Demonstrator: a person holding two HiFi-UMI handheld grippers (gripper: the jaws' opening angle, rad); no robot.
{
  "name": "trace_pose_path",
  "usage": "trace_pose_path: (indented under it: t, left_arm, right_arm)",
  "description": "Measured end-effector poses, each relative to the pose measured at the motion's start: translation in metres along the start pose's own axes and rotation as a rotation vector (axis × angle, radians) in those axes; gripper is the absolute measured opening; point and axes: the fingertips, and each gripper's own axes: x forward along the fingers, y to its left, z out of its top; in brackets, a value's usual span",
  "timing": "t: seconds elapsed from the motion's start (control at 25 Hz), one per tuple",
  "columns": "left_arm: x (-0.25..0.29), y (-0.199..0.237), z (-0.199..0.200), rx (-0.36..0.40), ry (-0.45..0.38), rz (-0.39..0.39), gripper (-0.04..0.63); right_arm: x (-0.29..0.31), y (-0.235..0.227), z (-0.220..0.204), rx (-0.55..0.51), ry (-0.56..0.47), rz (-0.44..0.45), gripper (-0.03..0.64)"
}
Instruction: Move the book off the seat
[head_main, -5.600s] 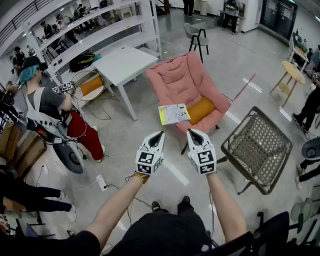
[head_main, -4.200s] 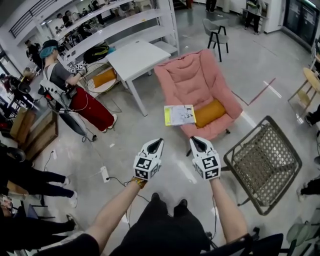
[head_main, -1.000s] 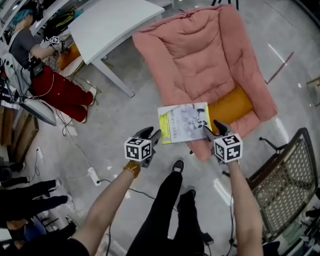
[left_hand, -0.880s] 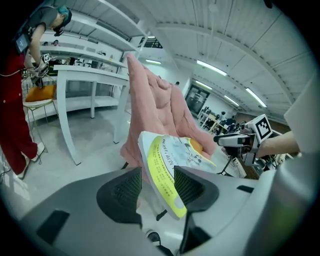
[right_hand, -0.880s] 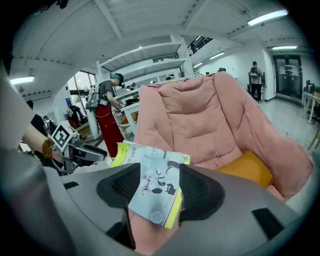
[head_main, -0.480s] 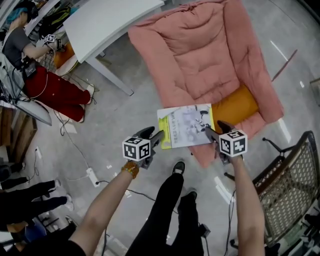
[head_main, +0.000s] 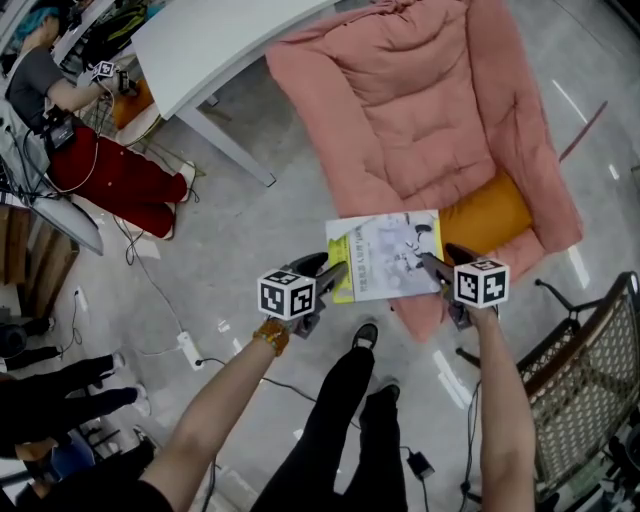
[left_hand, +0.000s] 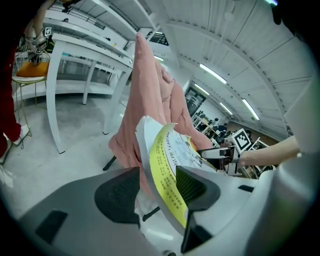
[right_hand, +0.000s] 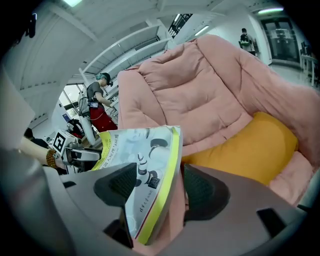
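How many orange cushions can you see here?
2. One orange cushion lies on the pink armchair, beside the book; the other cushion sits beyond the white table, at the far left. More could be hidden out of view.

a yellow-edged book lies on the front edge of the pink chair, just beside an orange cushion. the left gripper and the right gripper flank it; their jaws have just been opening, with its side edges between them. a white table stands beyond.
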Motion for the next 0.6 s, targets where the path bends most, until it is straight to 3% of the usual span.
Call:
trace_pose_path:
  t: [0.32,0.6]
  left_arm:
    - [0.009,0.004,0.002,-0.001,0.016,-0.021,0.212]
    - [0.018,0.003,0.0,-0.049,0.033,-0.067,0.212]
  right_arm:
    - [0.013,0.001,-0.014,0.07,0.03,0.069,0.284]
    - [0.021,0.004,-0.007,0.126,0.021,0.125,0.284]
